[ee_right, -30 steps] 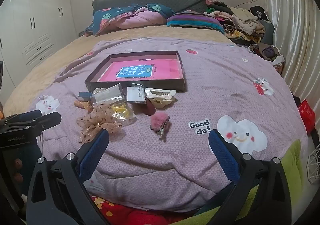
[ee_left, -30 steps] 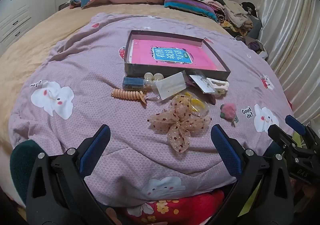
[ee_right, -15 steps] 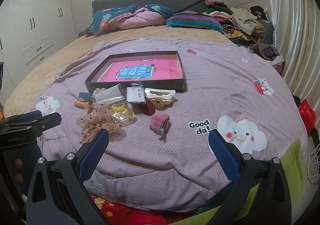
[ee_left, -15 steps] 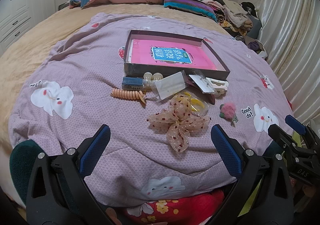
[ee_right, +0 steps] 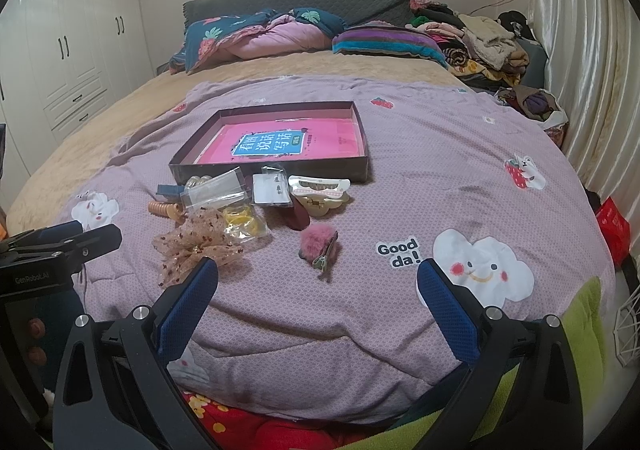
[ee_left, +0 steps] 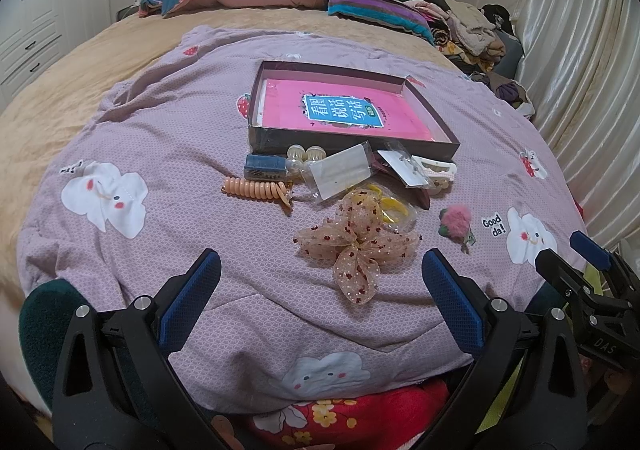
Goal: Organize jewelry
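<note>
Both grippers hang at the foot of the bed, over the lilac quilt (ee_left: 160, 154). The left gripper (ee_left: 320, 290) has its jaws spread wide and holds nothing; the right gripper (ee_right: 318, 296) is just as wide, also bare. In the left wrist view the right gripper pokes in at the edge, cut off by the frame.

The jewelry sits in a heap on the quilt, right against the near wall of the shallow dark box (ee_left: 436, 120). A pink book (ee_left: 340, 110) lies flat inside that box. Out front is the beige gauze bow (ee_left: 356, 246), half covering a clear bag of yellow hair ties (ee_right: 240, 220). To its left, the orange coil tie (ee_left: 256, 188) and a small dark blue case (ee_left: 264, 167). Two clear packets (ee_left: 340, 170) overlap in the middle; what they hold is too small to read. A cream claw clip (ee_right: 320, 190) rests touching the box, with a dark red piece (ee_right: 298, 216) partly tucked under the packets. The fluffy pink clip (ee_right: 318, 244) lies apart, nearest the right gripper.
</note>
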